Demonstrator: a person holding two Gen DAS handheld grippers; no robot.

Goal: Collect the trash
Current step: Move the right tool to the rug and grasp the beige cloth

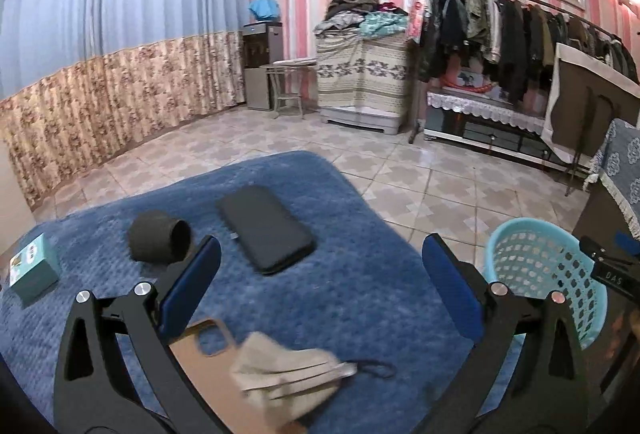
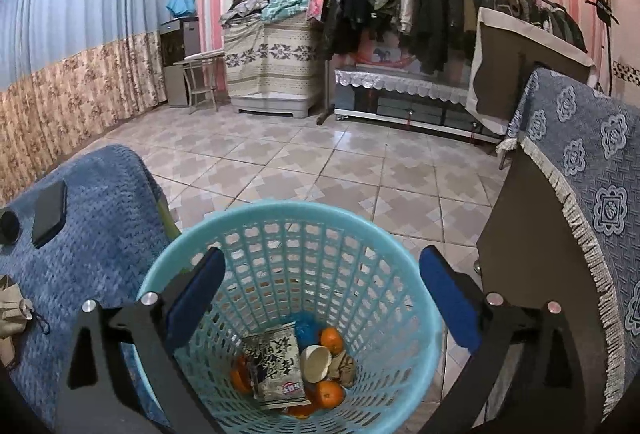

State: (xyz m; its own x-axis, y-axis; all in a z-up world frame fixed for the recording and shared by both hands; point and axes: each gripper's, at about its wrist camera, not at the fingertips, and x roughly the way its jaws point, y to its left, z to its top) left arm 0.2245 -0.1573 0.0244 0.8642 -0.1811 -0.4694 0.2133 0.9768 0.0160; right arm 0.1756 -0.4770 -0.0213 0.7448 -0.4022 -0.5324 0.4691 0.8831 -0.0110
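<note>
The right gripper [image 2: 320, 298] stands with its blue pads spread wide and nothing between them, at the lower middle of its frame over the mouth of the light blue basket [image 2: 352, 230]. Down in the basket's bottom lie a printed snack wrapper [image 2: 276, 366], orange fruit [image 2: 332, 340], a pale shell-like scrap [image 2: 315, 362] and something blue [image 2: 306, 330].

The left gripper [image 1: 322, 282] is equally wide open and empty, held above a blue blanket [image 1: 360, 274]. Low between its arms lies a blurred beige mask [image 1: 288, 366], possibly crumpled, beside a brown phone case [image 1: 208, 354]. Further up lie a black phone [image 1: 266, 228] and a dark roll [image 1: 160, 240]; a teal box [image 1: 34, 270] sits at the left edge.
</note>
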